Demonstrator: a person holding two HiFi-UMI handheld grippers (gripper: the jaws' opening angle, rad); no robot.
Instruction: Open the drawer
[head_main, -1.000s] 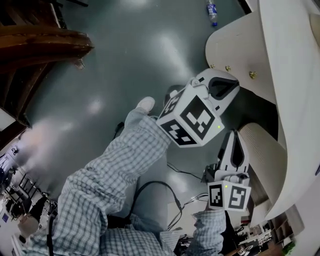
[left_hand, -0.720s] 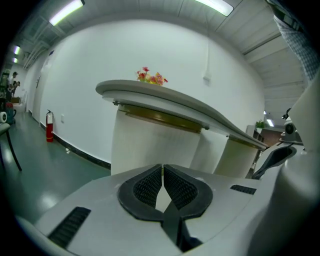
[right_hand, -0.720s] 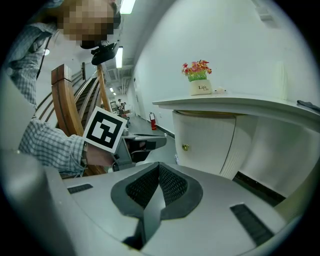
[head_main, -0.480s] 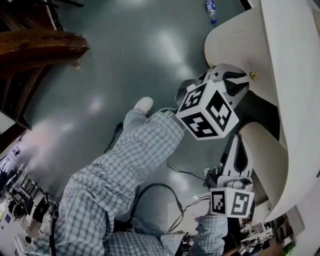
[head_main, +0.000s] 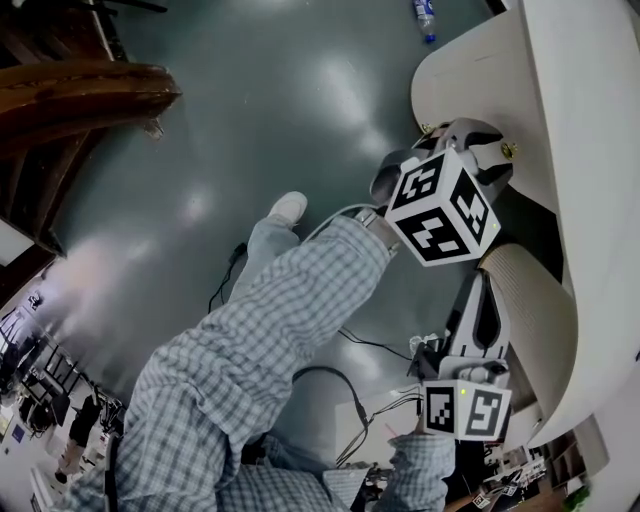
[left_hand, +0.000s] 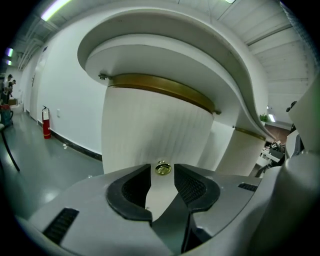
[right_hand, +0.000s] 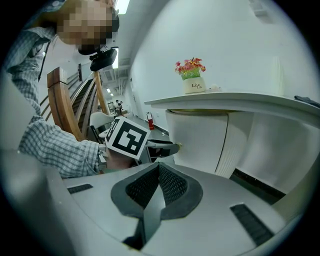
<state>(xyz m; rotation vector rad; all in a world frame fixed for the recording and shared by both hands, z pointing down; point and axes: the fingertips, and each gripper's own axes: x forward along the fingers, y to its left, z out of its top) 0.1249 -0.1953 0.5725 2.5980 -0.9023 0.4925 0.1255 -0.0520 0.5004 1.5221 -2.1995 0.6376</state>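
The drawer front (left_hand: 150, 127) is a curved white ribbed panel under a brass band, with a small brass knob (left_hand: 162, 168). My left gripper (left_hand: 163, 176) points straight at that knob. Its jaws are opening, and the knob sits just past the tips without touching the pads. In the head view the left gripper (head_main: 483, 140) reaches the cabinet beside the brass knob (head_main: 507, 150). My right gripper (head_main: 478, 300) hangs lower, near the rounded lower drawer (head_main: 530, 310). In its own view the right gripper (right_hand: 159, 172) is shut with nothing in it.
A plastic bottle (head_main: 424, 20) lies on the grey floor at the top. Dark wooden furniture (head_main: 80, 90) stands at the left. Cables (head_main: 350, 400) trail by my legs. A flower pot (right_hand: 192, 80) stands on the white cabinet top. A red fire extinguisher (left_hand: 46, 122) stands by the far wall.
My left gripper has moved up and right in the head view, onto the cabinet's brass knob. The right gripper has stayed in place.
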